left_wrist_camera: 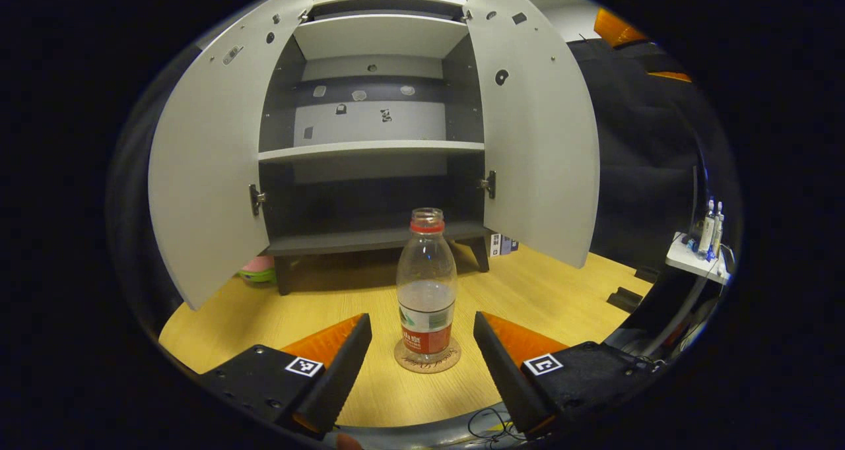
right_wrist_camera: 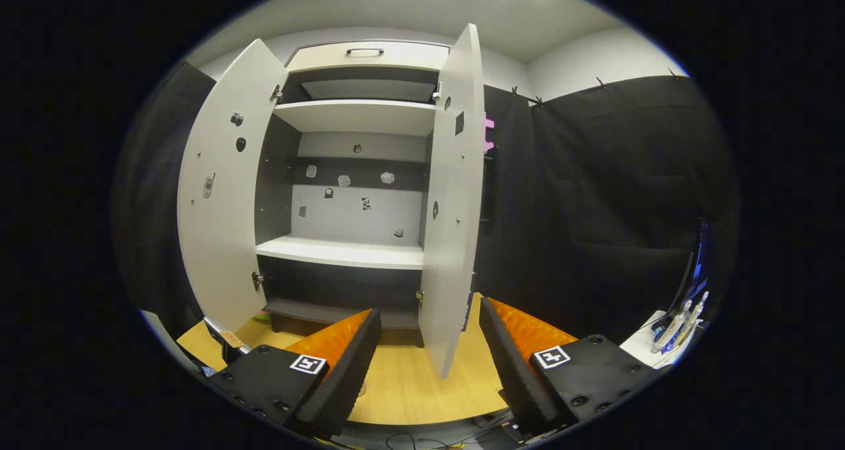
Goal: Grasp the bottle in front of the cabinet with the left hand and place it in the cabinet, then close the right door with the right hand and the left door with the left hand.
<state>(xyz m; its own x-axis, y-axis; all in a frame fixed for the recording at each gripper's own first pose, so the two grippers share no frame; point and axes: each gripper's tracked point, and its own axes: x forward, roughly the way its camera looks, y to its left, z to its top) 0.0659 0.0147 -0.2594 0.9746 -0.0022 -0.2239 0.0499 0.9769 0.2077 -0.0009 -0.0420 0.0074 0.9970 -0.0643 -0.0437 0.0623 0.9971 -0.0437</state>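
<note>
Nearest the lens in the left gripper view, the left gripper (left_wrist_camera: 422, 344) sits at the bottom centre of the frame with its two fingers spread wide apart, clamped on nothing. Between the fingers, slightly beyond their tips and touching neither, stands the clear plastic bottle with a red cap ring (left_wrist_camera: 426, 285).

Bottle description:
- Upright, mouth uncapped, red ring around the neck.
- Transparent body, rounded at the shoulder.
- White and red label band around the lower part.
- Base rests on a round brown coaster (left_wrist_camera: 427, 359) on the yellow wooden tabletop (left_wrist_camera: 554, 285).

Position: the bottle is at lower centre of the frame, in front of the grey two-door cabinet (left_wrist_camera: 370, 150) and outside it. Both doors stand open. The left cabinet door (left_wrist_camera: 211, 166) swings toward the left edge of the frame; the right cabinet door (left_wrist_camera: 538, 127) swings toward the right. Pale shelves cross the interior, above a dark bottom shelf just behind the bottle's neck.

In the right gripper view, the right gripper (right_wrist_camera: 429, 357) occupies the bottom centre, fingers likewise set apart and holding nothing. The edge of the right cabinet door (right_wrist_camera: 452, 219) rises between and beyond the fingers, near them but not touching. The cabinet (right_wrist_camera: 350, 252) fills the centre left of the frame.
</note>
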